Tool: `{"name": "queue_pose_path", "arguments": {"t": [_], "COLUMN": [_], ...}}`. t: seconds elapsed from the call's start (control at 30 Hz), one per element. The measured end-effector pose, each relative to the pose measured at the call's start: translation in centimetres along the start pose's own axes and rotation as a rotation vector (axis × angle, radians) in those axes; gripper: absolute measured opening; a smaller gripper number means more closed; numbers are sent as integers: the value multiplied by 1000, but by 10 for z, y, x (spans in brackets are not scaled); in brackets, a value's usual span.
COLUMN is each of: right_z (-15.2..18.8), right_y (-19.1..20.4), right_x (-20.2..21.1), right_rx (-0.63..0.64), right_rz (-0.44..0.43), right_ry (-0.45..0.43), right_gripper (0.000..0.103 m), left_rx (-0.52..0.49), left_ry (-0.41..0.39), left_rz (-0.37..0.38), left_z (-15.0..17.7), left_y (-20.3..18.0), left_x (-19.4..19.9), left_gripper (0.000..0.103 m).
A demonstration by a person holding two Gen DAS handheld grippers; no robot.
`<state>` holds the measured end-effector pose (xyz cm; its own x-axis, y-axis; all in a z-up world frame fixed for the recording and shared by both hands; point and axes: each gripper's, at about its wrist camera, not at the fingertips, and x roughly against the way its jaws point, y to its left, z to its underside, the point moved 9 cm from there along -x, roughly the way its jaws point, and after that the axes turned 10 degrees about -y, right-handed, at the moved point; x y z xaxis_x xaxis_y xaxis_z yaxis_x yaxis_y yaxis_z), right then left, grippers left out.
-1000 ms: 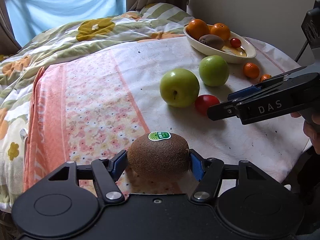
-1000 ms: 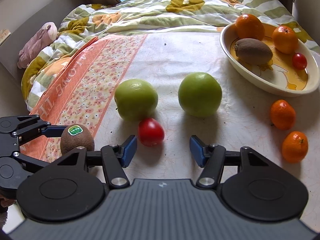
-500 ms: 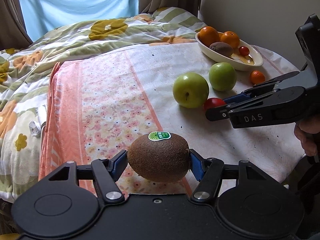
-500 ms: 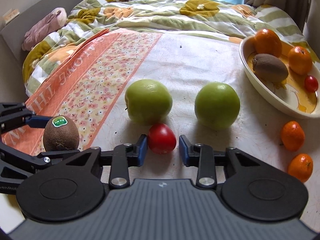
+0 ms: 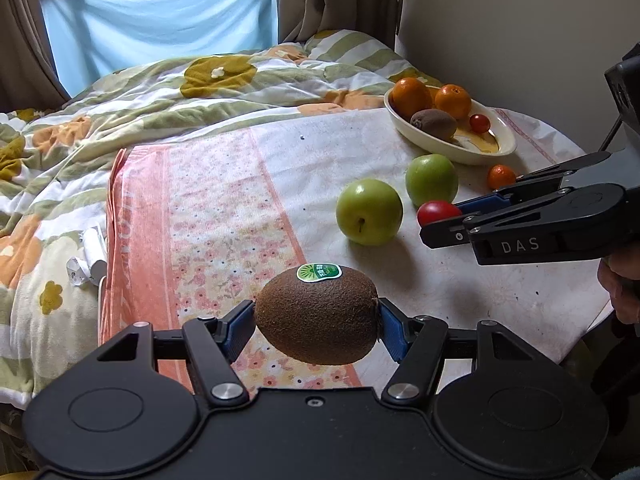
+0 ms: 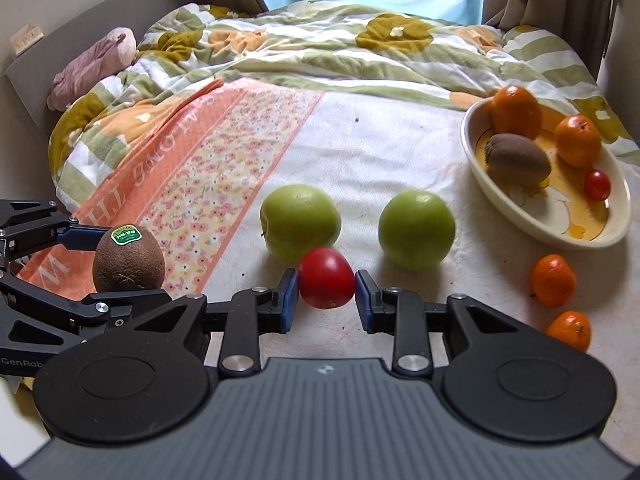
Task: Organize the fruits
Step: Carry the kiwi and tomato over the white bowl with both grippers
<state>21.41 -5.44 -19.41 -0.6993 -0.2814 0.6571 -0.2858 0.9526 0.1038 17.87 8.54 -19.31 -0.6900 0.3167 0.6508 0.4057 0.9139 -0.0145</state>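
A: Left claw (image 5: 317,322) first. Blue pads clamped on both ends of the stickered kiwi (image 5: 317,316), held clear of the table (image 5: 500,292). Same grip as a second ago; the kiwi now hangs a little higher over the orange flowered cloth (image 5: 208,216).

B: Right claw (image 6: 327,295)?

A: Changed. A second ago its jaws stood wide, with the red tomato (image 6: 327,278) lying ahead of them on the cloth. They have since closed, and both pads now press on the tomato's sides. It seems to be just off the table.

B: Seen from the left side too?

A: Yes, the right claw (image 5: 440,216) reaches in from the right edge, tomato (image 5: 438,212) at its tips. Part of a hand (image 5: 620,292) shows under it.

B: Beyond the claws?

A: Two green apples, unmoved. The left apple (image 6: 300,222) sits just behind the tomato, the right apple (image 6: 417,230) apart from it. Two small tangerines lie loose at the right: nearer tangerine (image 6: 569,330), farther tangerine (image 6: 553,280).

B: The dish?

A: White oval dish (image 6: 480,172) at far right, holding a second kiwi (image 6: 517,159), two oranges and a small cherry tomato (image 6: 597,185). Contents as before. Behind the table, a bed under a striped flowered quilt (image 6: 320,52).
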Motion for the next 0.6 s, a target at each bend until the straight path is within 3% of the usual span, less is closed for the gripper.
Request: {"name": "queue_pose_path", "arguments": {"t": [0.33, 0.6], "right_z": [-29, -54], "right_y": [-26, -77], "right_x": [44, 69], "right_rx": [-57, -62], "right_rz": [25, 33], "right_ry": [-72, -107], "right_gripper": [45, 45], "left_rx": [-20, -16], "left_ry": [-70, -121], "left_rz": [-26, -45], "left_z": [-50, -96], "left_y": [-19, -56], "left_x": [22, 17], "left_gripper": [69, 69]}}
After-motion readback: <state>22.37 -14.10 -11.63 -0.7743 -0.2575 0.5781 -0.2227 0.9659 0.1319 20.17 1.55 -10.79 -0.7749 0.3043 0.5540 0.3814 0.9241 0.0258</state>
